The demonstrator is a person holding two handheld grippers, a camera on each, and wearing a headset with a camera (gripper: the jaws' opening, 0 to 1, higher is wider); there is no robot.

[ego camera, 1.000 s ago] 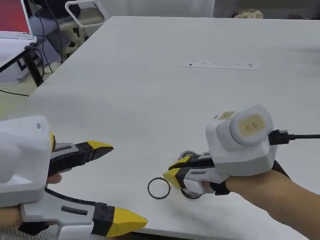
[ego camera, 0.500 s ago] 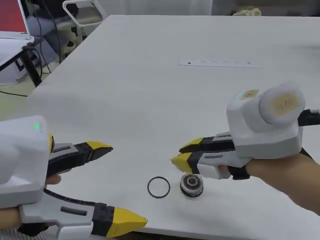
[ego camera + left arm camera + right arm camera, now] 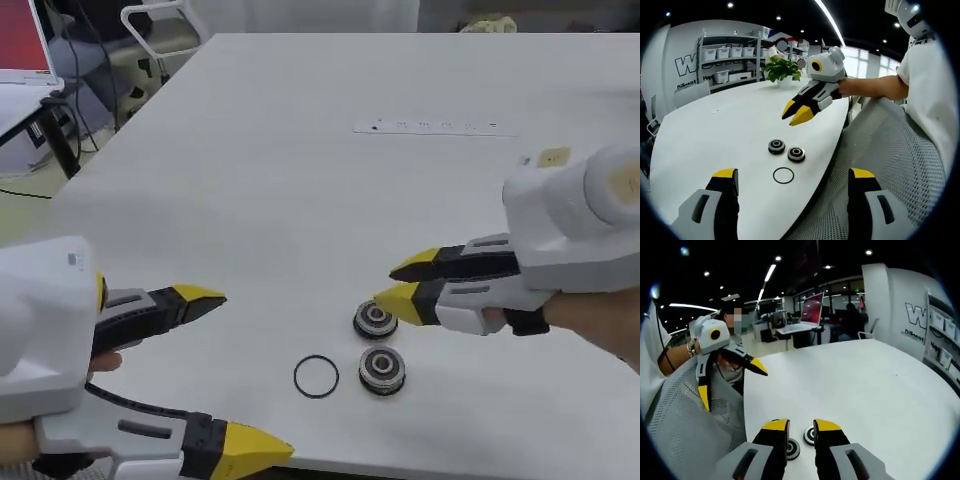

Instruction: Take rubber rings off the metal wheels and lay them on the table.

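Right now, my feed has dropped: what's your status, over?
Left gripper open, right gripper jaws barely apart, both empty. One ring flat on table beside near wheel, far wheel behind. Nothing in the way.

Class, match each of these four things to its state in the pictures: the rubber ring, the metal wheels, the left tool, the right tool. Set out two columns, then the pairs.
Things:
1. rubber ring
2. metal wheels
3. left tool
4. right tool

States:
a. jaws a narrow gap apart, holding nothing
b. lying flat on the table, off any wheel
c. jaws spread wide, holding nothing
d. a pair, close together beside the ring

Pairs: 1-b, 2-d, 3-c, 4-a
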